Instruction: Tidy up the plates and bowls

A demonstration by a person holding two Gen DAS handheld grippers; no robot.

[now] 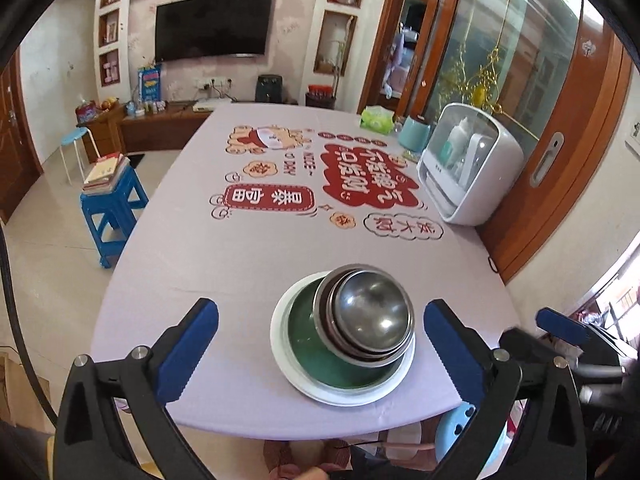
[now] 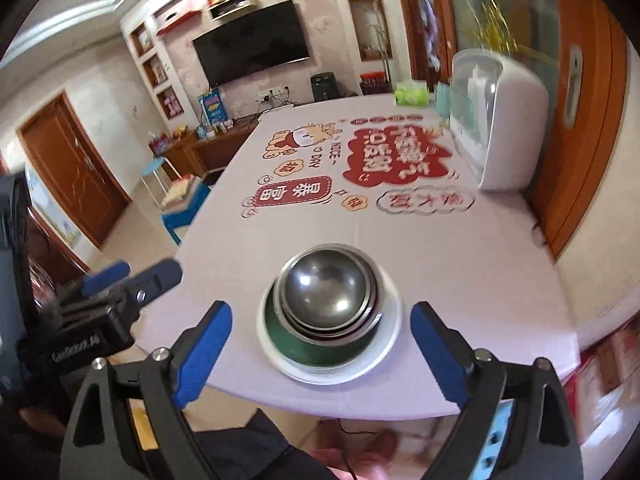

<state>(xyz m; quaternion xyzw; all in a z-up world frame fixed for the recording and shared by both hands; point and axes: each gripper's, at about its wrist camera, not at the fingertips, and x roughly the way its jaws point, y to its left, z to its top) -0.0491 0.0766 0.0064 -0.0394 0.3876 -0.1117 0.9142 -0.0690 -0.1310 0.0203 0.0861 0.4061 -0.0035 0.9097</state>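
Steel bowls (image 1: 370, 318) sit nested, upturned, on a green plate (image 1: 320, 356) over a white plate (image 1: 280, 344), at twelve o'clock; stacking looks done. My left gripper (image 1: 320, 332) and right gripper (image 2: 322, 336) gape empty.

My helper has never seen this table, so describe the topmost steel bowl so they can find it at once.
On the lilac printed tablecloth, near its front edge, sits a white plate holding a green dish. On that lies a stack of upturned steel bowls; the topmost steel bowl is the shiny dome, the only rounded metal crown there.
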